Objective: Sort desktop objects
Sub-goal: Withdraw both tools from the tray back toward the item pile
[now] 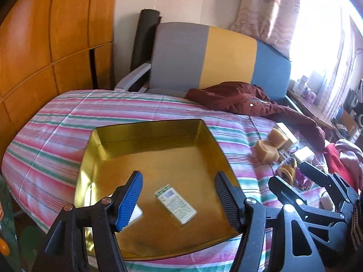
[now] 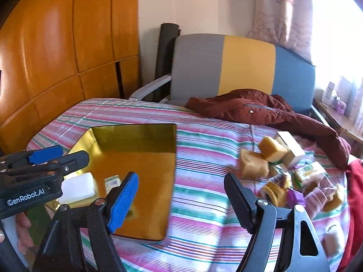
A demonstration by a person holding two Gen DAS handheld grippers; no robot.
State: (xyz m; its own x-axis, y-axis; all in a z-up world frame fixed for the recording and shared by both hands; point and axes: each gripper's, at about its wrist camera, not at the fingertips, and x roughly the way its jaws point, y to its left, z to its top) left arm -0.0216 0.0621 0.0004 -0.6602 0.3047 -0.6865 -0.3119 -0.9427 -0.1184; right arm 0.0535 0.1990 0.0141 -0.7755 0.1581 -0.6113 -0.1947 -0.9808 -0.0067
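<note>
1. The left gripper (image 1: 179, 200) is being held over the gold tin (image 1: 127, 136) – jaws spread wide, nothing clamped; a small printed box (image 1: 175, 204) is lying on the tin floor right between its fingertips.
2. The right gripper (image 2: 181, 200) is being held wide and empty above the striped cover (image 2: 204, 158) – the tin is sitting to its left, the pile of sponges and packets (image 2: 290, 172) to its right.

striped bed cover (image 2: 204, 149) carries gold tin (image 2: 145, 145), maroon jacket (image 2: 261, 111), sponges (image 2: 261, 156).
</note>
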